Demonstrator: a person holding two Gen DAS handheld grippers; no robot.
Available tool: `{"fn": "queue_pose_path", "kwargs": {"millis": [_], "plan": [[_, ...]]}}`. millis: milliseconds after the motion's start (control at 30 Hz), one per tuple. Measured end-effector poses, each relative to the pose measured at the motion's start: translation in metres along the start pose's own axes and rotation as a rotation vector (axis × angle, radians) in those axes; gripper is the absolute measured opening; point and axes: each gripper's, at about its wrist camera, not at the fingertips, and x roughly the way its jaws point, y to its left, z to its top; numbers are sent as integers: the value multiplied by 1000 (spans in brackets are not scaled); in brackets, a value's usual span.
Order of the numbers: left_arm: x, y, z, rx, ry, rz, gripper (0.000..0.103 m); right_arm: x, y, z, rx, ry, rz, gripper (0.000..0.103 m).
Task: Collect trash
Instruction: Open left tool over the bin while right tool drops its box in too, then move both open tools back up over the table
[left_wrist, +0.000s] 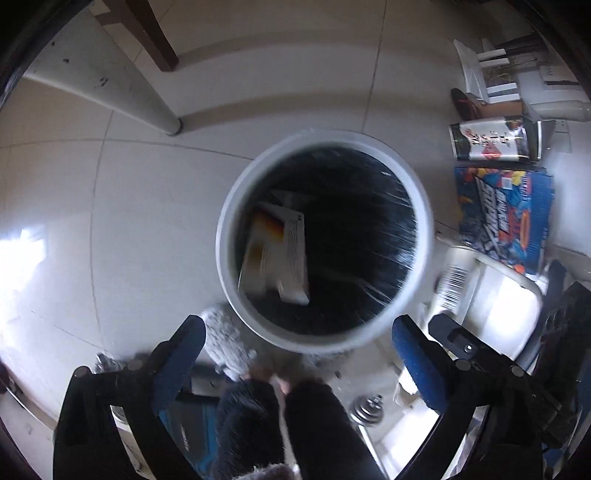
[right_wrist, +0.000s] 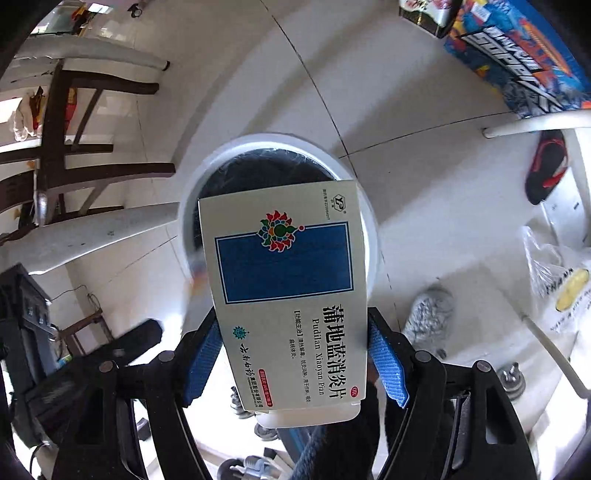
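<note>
A white round bin (left_wrist: 227, 236) with a black liner stands on the tiled floor below both grippers. A white and orange box (left_wrist: 280, 251) lies blurred inside it. My left gripper (left_wrist: 297, 326) hangs over the bin's near rim, its blue-padded jaws wide open and empty. My right gripper (right_wrist: 291, 321) is shut on a grey medicine box (right_wrist: 284, 258) with a blue panel and Chinese print, gripped by its side edges. That box hangs over the bin (right_wrist: 258, 142) and hides much of its opening.
White table legs (left_wrist: 110, 92) and a dark wooden chair (right_wrist: 62, 122) stand beyond the bin. A colourful carton (left_wrist: 506, 218) and a printed canister (left_wrist: 495, 138) lie to the right. The person's fuzzy grey slipper (right_wrist: 428, 314), dumbbells (left_wrist: 365, 406) and a plastic bag (right_wrist: 557, 288) are close by.
</note>
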Motion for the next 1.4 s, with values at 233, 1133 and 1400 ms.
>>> {"fn": "queue_pose_path", "kwargs": {"millis": [233,1133,1400], "plan": [[12,16,-32,60,-131,186,103,30,-9,5,-66,-28,-133,103],[-121,15,-143,88,-146,322,103,-94,75,-85,-242,-65,-376,103],[-207,-1,-178,106,-159,301,103,-192,122,-129,-272,-93,-342,103]]}}
